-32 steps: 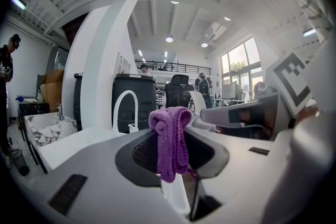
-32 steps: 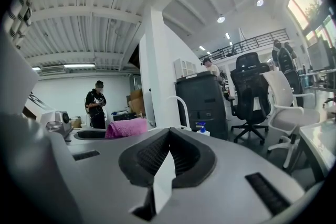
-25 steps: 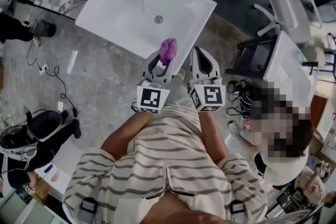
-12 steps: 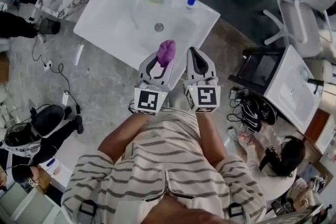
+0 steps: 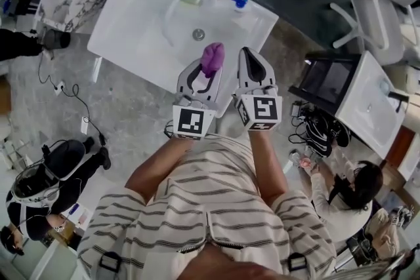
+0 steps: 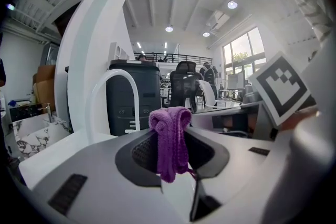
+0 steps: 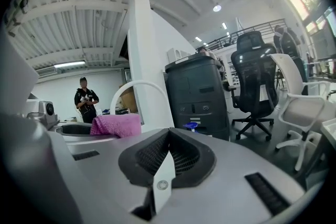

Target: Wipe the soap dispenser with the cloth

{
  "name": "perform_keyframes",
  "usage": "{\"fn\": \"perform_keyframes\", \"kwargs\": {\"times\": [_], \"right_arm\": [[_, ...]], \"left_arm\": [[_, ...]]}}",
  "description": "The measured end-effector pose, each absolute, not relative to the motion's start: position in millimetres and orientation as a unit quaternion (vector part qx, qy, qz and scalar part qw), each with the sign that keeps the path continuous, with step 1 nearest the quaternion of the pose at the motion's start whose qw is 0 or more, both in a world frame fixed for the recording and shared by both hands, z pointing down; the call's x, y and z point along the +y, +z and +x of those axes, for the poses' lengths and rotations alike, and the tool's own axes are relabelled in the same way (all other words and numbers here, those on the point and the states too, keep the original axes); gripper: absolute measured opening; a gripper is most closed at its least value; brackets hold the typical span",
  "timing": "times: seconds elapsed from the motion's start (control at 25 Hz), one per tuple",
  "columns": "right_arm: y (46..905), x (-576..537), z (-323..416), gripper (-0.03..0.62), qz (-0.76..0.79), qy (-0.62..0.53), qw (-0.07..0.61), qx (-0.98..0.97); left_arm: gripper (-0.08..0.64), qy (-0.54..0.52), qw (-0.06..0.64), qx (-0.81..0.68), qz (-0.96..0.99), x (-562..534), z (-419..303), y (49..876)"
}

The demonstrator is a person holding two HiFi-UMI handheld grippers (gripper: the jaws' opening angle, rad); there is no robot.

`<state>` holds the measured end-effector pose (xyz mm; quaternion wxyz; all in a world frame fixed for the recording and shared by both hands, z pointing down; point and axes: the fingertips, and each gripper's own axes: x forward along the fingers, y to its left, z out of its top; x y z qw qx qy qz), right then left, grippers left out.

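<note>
My left gripper [image 5: 209, 73] was clamped on the folded purple terry cloth [image 5: 212, 56]. Just beside it, my right gripper [image 5: 248, 57] was closed and empty. The small blue-topped soap dispenser [image 5: 239, 2] stood on the far rim of the white sink [image 5: 131, 29], apart from both.

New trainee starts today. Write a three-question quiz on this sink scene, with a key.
1. True or false: the right gripper grips the cloth.
2. Where is the soap dispenser? A: on the sink at its far rim. B: inside the basin. C: between jaws.
3. The cloth's colour is ____.
Key: 1 false, the left gripper holds it; the right is shut, empty. 2 A. 3 purple.
</note>
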<state>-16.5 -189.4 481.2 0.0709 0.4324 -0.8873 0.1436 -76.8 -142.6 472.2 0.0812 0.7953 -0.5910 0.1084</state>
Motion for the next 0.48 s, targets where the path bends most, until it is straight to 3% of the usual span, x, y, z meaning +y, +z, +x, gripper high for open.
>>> {"fn": "perform_keyframes", "kwargs": {"times": [0.48], "right_arm": [[515.7, -243.1, -29.4, 0.046, 0.466, 0.136, 0.074, -0.871]], "left_arm": [[0.106, 0.107, 0.096, -0.560, 0.816, -173.0, -83.3, 494.0]]}}
